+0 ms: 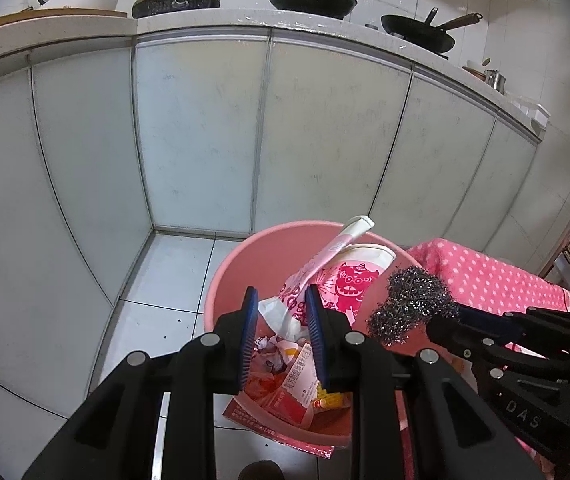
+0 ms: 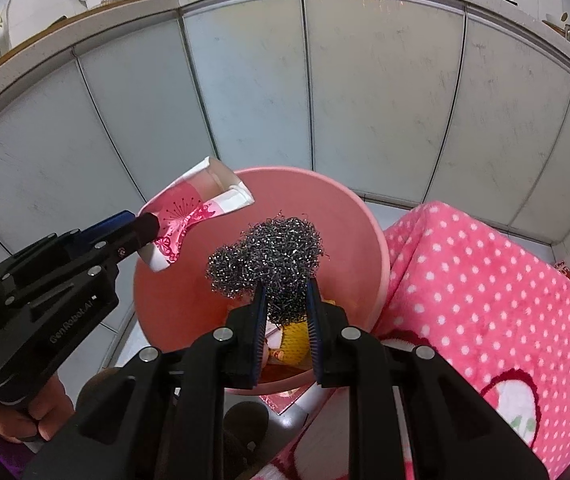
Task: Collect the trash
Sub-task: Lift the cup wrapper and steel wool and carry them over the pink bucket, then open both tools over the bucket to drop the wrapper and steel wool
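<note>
Left wrist view — left gripper [image 1: 281, 312] pinches crushed cup [image 1: 337, 276]; right gripper [image 2: 285, 300] clamps steel wool [image 2: 269, 252].

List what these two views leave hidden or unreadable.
- Pink bin floor: left wrist view, covered by trash and the left gripper.
- Crushed paper cup lower end: behind the fingers.
- Yellow item: right wrist view, under the steel wool and right gripper.

Bin [image 2: 377, 248] contents perhaps wrappers, mostly hidden behind steel wool [image 2: 269, 256].

Readable text on the two claws

Left claw [image 2: 141, 226] body reads "GenRobot.AI"; right claw [image 1: 451, 312] body reads "DAS"; packet print in the bin is illegible.
</note>
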Available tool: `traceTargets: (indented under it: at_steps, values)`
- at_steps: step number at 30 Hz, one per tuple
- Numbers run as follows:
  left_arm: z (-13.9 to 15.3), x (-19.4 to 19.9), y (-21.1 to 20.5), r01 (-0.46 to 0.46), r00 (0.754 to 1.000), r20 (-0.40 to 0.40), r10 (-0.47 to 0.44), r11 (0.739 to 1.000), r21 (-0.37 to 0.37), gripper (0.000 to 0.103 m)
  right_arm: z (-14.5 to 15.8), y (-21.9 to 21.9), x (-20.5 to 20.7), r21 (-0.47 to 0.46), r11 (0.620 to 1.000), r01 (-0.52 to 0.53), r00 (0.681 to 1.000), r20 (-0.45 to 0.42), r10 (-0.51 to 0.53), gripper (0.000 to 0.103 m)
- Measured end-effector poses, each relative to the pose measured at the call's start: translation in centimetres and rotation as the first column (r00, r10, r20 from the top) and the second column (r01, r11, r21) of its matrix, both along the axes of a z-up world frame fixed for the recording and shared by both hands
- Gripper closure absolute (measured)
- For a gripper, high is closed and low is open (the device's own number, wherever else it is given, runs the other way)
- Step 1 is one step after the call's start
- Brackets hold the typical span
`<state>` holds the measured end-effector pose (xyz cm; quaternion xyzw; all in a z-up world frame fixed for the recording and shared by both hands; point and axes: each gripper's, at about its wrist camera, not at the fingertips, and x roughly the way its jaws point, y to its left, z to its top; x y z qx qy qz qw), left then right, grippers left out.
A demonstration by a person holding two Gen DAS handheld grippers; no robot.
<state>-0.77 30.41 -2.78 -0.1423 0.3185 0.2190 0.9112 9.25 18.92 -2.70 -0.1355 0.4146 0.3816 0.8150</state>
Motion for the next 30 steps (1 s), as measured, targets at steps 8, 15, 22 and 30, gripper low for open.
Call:
traceTargets:
  at_steps: [8, 15, 22, 30]
  values:
    - [-1.3, 1.6, 0.5, 0.0, 1.0, -0.031, -0.001, 1.0, -0.016, 0.079, -1.3, 1.0, 0.6, -0.026, 1.0, 0.005, 1.0, -0.01, -0.005, 0.084]
    - [-2.6, 3.0, 0.8, 0.009, 0.998, -0.061, -0.011, 0.999, -0.04, 0.079, -1.4, 1.5, 1.2, -0.028, 0.999, 0.017, 0.999, -0.028, -0.018, 0.084]
    - [-3.0, 3.6, 0.8, 0.021, 0.997, -0.069, -0.024, 0.999, -0.044, 0.078, -0.9, 2.0, 1.5, -0.035, 0.999, 0.009, 0.999, -0.034, -0.01, 0.078]
    - [-2.4, 3.0, 0.8, 0.01, 0.999, -0.044, -0.013, 0.998, -0.066, 0.059, -0.5, 1.4, 1.4, -0.013, 1.0, 0.013, 0.999, -0.038, -0.014, 0.074]
